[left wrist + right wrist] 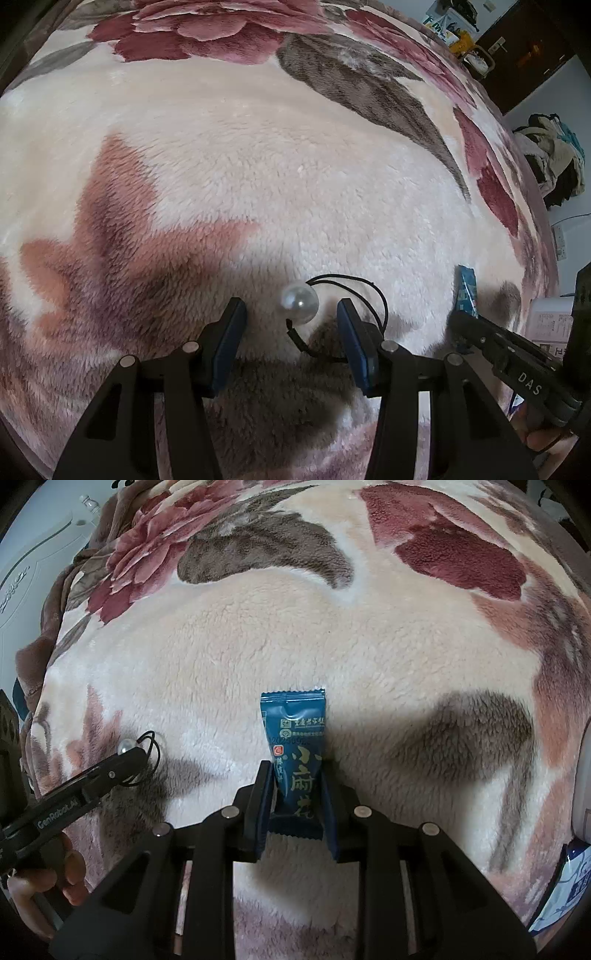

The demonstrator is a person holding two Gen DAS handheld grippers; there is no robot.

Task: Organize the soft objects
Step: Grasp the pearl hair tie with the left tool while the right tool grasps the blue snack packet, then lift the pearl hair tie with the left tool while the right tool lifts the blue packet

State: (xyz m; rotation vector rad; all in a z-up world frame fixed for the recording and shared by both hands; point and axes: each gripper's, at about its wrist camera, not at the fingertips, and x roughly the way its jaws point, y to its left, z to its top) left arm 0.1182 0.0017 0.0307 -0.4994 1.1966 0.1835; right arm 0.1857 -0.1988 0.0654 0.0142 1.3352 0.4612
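Observation:
A pearl bead on a black elastic hair tie (299, 307) lies on the floral fleece blanket (258, 177). My left gripper (291, 314) is open, its blue pads on either side of the pearl, just above the blanket. In the right wrist view the pearl hair tie (127, 745) shows at the left under the left gripper's finger. My right gripper (295, 775) is shut on a small teal snack packet (295, 738) with gold lettering, held upright over the blanket (369, 646). The packet's edge (466, 291) also shows at the right of the left wrist view.
The blanket covers a bed. A pile of clothes (554, 158) and a dark door (517, 48) are beyond the bed at the right. A booklet (550, 325) lies at the right edge. A white headboard (33, 565) is at the left.

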